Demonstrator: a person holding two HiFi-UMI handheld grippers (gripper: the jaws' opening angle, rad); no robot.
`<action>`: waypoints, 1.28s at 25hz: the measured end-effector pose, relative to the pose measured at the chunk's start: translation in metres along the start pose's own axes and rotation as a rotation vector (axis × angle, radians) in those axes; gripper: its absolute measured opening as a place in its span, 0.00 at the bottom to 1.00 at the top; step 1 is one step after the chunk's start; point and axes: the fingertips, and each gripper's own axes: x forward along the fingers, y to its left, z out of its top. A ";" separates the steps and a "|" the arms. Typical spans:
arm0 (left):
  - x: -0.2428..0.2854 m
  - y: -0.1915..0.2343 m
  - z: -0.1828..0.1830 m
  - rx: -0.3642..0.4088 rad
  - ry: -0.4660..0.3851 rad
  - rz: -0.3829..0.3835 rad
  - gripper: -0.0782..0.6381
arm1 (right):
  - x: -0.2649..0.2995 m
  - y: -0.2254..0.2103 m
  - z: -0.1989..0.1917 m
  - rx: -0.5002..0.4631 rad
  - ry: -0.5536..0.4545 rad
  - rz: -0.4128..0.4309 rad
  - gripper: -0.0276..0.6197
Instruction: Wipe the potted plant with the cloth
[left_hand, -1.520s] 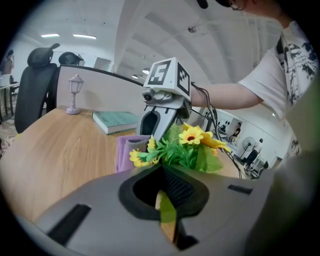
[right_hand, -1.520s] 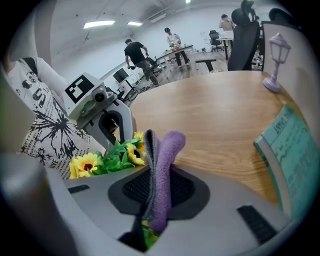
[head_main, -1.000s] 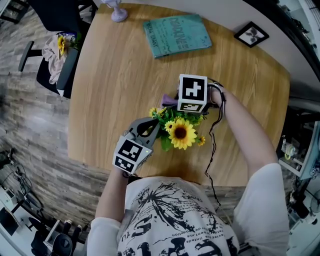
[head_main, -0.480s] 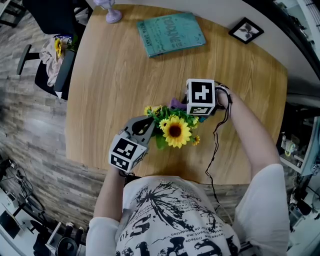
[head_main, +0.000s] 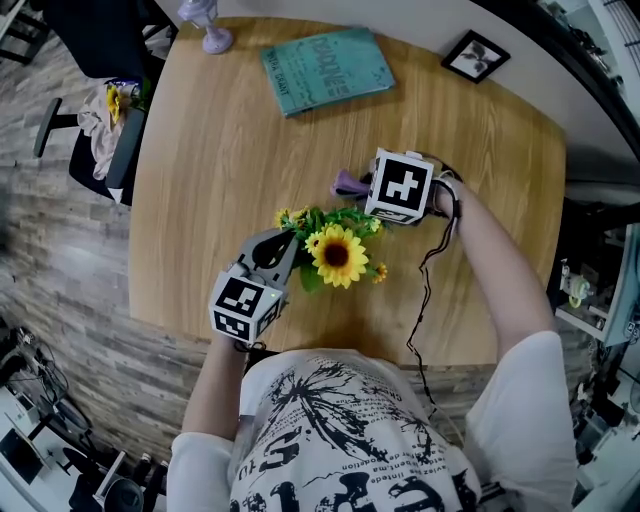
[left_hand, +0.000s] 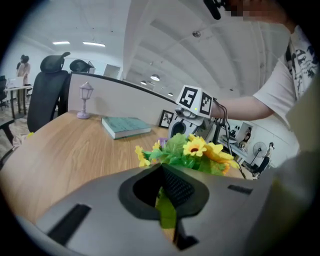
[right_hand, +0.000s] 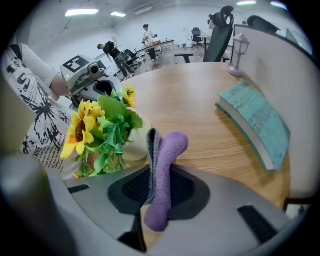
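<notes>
Since a second ago the right claw (right_hand: 152, 172), clamped on the purple cloth (right_hand: 164, 165), has shifted sideways off the blooms. The left claw (left_hand: 166, 176) stays closed on a green leaf (left_hand: 167, 212) of the potted plant (head_main: 335, 255), which stands near the front edge of the surface (head_main: 220, 170). Only the right gripper view shows the white pot (right_hand: 131, 146), just beside the cloth; in the head view foliage hides it. Only the head view shows the picture frame (head_main: 476, 57). Count: two claws, one plant, one cloth, one book (head_main: 325, 68), one small lamp (head_main: 205, 25).
</notes>
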 end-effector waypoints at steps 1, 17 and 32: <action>-0.002 -0.002 0.004 0.013 -0.008 0.005 0.11 | -0.004 -0.001 0.002 0.011 -0.009 -0.022 0.16; -0.094 0.003 0.074 0.160 -0.239 0.083 0.12 | -0.108 0.024 0.140 0.090 -0.367 -0.393 0.16; -0.151 0.097 0.068 0.268 -0.219 -0.205 0.11 | -0.006 0.061 0.220 0.605 -0.455 -0.416 0.16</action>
